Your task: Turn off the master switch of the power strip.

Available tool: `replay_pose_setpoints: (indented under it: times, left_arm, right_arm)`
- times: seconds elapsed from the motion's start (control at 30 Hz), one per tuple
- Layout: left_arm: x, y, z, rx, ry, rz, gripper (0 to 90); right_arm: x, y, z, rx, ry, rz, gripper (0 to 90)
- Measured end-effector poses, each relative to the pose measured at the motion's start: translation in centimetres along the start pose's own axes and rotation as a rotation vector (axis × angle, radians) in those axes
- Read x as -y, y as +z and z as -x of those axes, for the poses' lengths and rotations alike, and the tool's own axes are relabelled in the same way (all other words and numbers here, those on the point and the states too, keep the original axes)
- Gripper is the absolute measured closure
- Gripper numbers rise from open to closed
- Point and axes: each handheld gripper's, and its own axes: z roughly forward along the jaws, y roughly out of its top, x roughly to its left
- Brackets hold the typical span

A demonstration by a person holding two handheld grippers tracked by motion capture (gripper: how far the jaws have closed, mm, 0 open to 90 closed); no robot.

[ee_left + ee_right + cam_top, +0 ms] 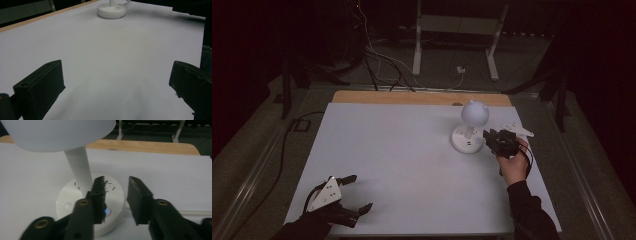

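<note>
The lamp (469,129) is white: a round, flat base (75,206) with small dash marks and a tiny lit blue dot, a slim stem (78,167) and a rounded head (474,113). Its long axis runs up the stem, close to upright with a slight lean. It stands on the white table (402,160), just ahead of the right gripper (116,192), whose 2 jaws sit a narrow gap apart over the near edge of the base; whether a pad touches it is hard to tell. The left gripper (354,192) rests well apart from the lamp, jaws spread wide, nothing between them.
</note>
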Motion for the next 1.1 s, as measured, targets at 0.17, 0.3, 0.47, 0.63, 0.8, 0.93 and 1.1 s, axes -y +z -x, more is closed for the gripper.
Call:
replay_pose_setpoints:
  times: [0.17,0.3,0.47,0.63,0.8,0.93,1.1]
  left_arm:
    - [0.0,0.0,0.0,0.001,-0.007,0.005,0.3]
    - [0.0,0.0,0.0,0.002,-0.004,0.004,0.3]
    - [0.0,0.0,0.0,0.002,-0.003,0.0,0.3]
    - [0.0,0.0,0.0,0.002,-0.004,0.001,0.3]
    - [0.0,0.0,0.0,0.002,-0.003,0.0,0.3]
    - [0.0,0.0,0.0,0.003,-0.005,0.002,0.3]
    - [0.0,0.0,0.0,0.004,-0.003,0.001,0.3]
  right_arm:
    - [0.0,0.3,0.0,-0.001,-0.003,-0.009,79.5]
    - [0.3,0.7,-0.1,0.007,-0.017,-0.029,87.9]
    - [0.6,1.3,-0.1,-0.015,-0.042,-0.066,90.0]
    - [0.9,1.7,-0.2,-0.014,-0.052,-0.071,90.0]
    - [1.3,2.1,-0.6,-0.008,-0.082,-0.069,90.0]
    - [1.6,2.4,-0.8,-0.006,-0.105,-0.077,90.0]
    - [1.9,2.8,-0.9,-0.002,-0.129,-0.075,90.0]
